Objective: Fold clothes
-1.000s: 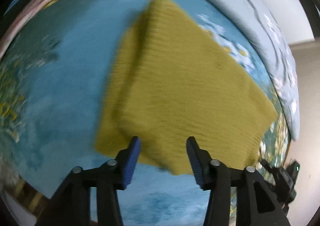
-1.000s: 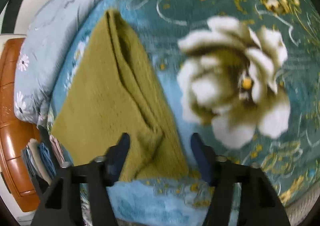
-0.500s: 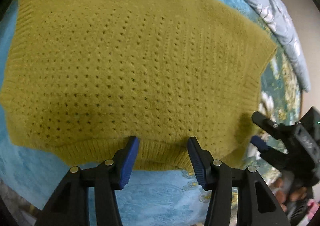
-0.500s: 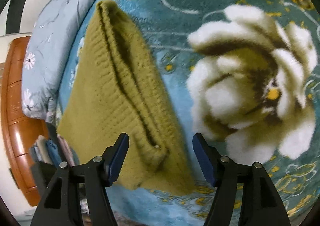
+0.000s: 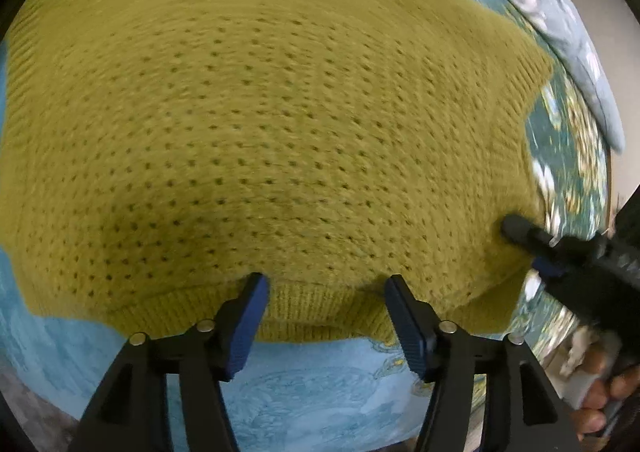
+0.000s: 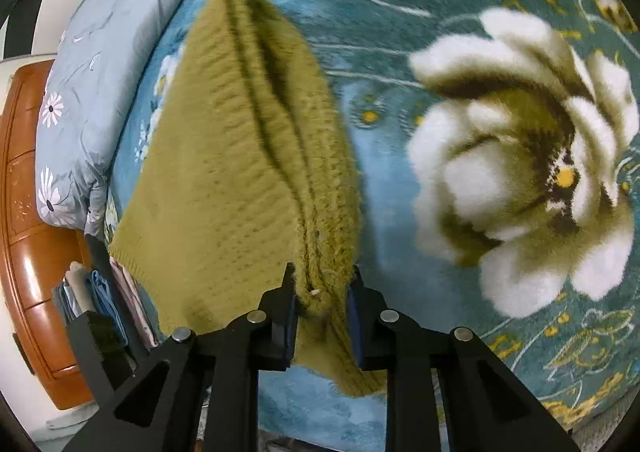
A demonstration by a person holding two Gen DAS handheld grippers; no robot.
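Note:
An olive-green knitted sweater (image 5: 280, 124) lies folded flat on a blue flowered blanket (image 5: 304, 384). My left gripper (image 5: 324, 292) is open, its blue-padded fingers (image 5: 248, 312) astride the near ribbed hem. In the right wrist view the sweater (image 6: 224, 180) shows from its side, with stacked folded layers. My right gripper (image 6: 322, 288) is shut on the thick folded edge at the near corner. The right gripper also shows in the left wrist view (image 5: 560, 252), at the sweater's right corner.
A pale blue flowered pillow (image 6: 92, 64) lies along the far edge of the bed. A brown wooden headboard (image 6: 24, 252) stands at the left, with folded clothes (image 6: 96, 300) beside it. A large white flower pattern (image 6: 528, 156) covers the blanket to the right.
My right gripper has closed from wide open onto the sweater's folded edge. My left gripper has come closer over the hem and stays open.

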